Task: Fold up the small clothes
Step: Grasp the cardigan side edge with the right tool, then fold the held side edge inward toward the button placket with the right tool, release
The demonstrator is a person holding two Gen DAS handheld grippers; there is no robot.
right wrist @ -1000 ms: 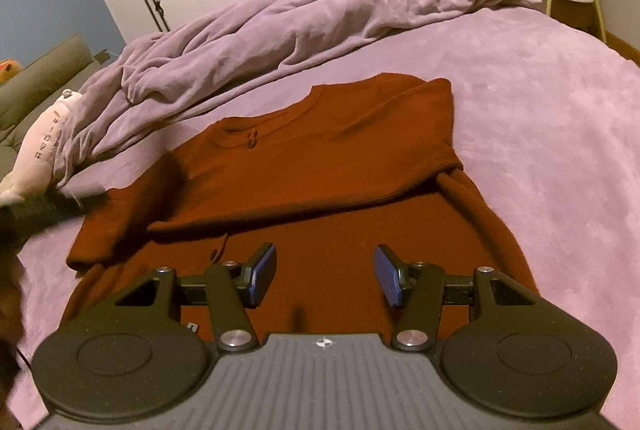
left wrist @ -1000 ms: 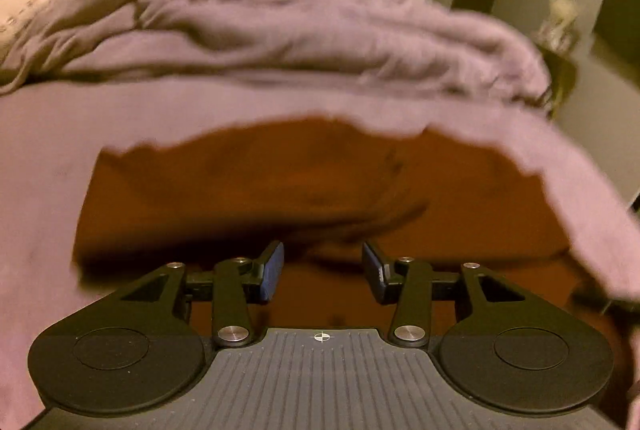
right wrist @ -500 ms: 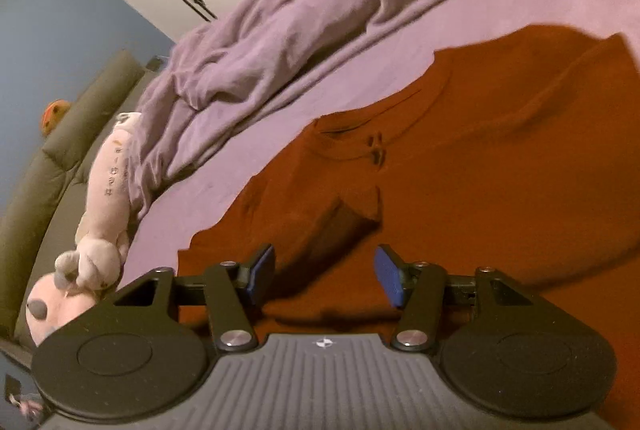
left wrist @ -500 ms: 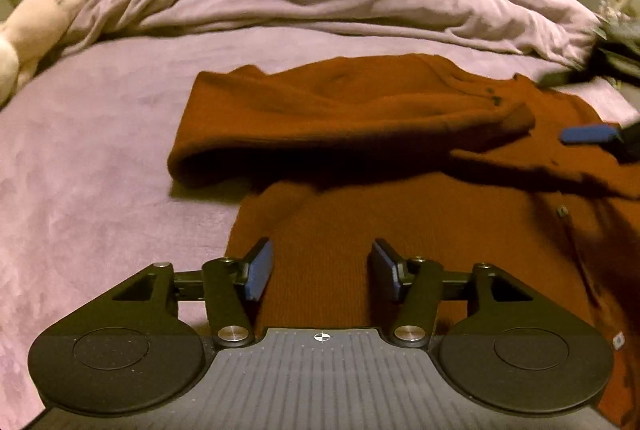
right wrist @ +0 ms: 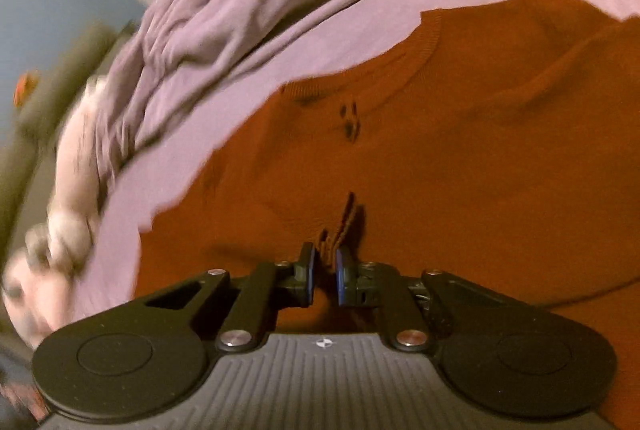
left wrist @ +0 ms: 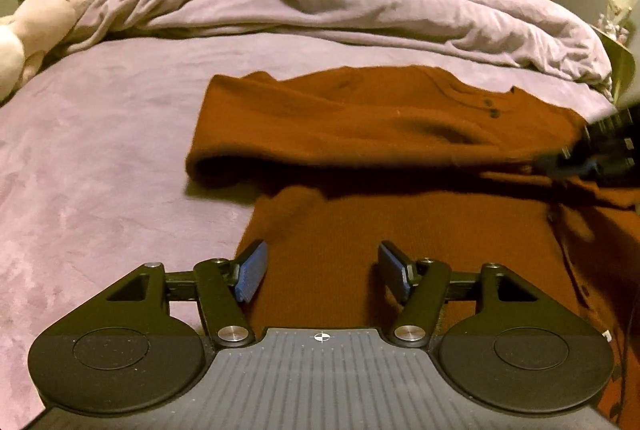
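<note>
pinching a raised ridge of the rust-orange knit sweater (right wrist: 460,158) with my right tool (right wrist: 323,276), jaws closing on the fabric just below the two dark buttons (right wrist: 350,118) at the neckline. my left tool (left wrist: 322,270) is spread and opening, nothing between the blue pads (left wrist: 250,270), hovering over the lower body panel. sweater lies on the mauve plush bed cover (left wrist: 100,150), top half doubled over, crumpled lilac duvet (left wrist: 340,2) behind. judging: soft, light, limp knit that sags and stretches; grab at edges or seams, left side near the hem corner, lift both together.
</note>
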